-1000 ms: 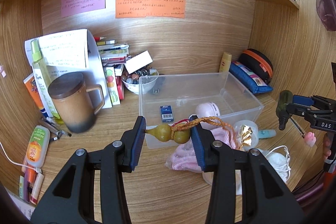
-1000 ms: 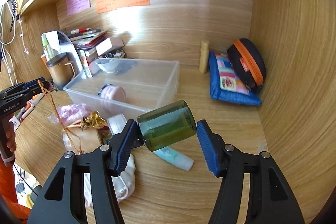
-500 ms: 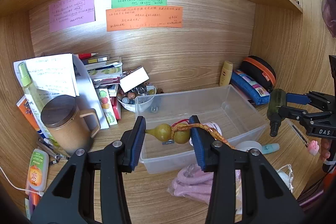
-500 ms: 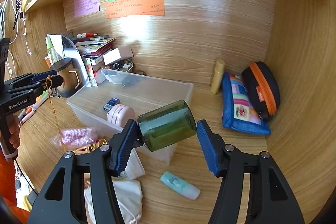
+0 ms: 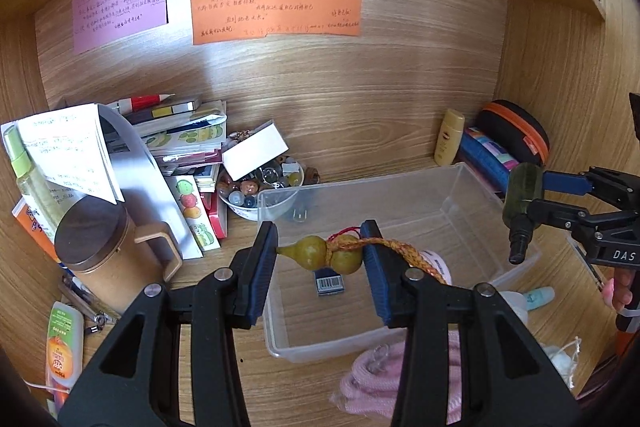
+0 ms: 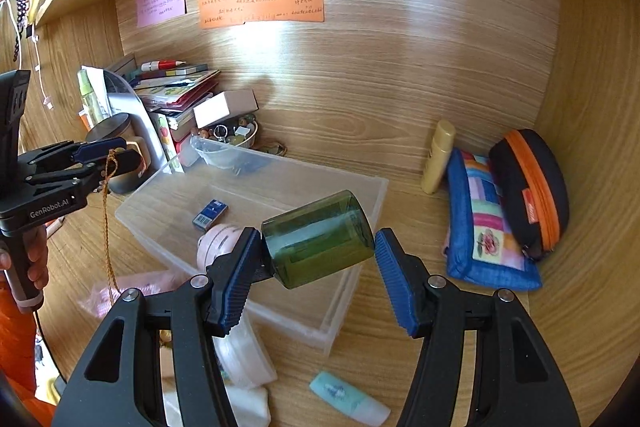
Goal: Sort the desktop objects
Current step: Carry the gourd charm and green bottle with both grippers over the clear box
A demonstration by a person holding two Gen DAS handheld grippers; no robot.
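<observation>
My left tool (image 5: 320,267) gripping a gourd (image 5: 328,254) above the bin (image 5: 472,203), my right tool (image 6: 316,277) clamped on a green bottle (image 6: 320,245)

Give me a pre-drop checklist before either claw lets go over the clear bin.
1. Left claw grips the gourd charm between both pads: ok.
2. Gourd charm over the clear plastic bin: ok in the left wrist view.
3. Braided cord inside the bin's outline: not ok, it trails down outside the near wall.
4. Right claw holds the green bottle: cannot tell, a gap shows at one pad.
5. Bottle over the bin: ok, above its near right corner.
6. Free floor in the bin: ok, only a small blue box and a pink jar inside.
</observation>
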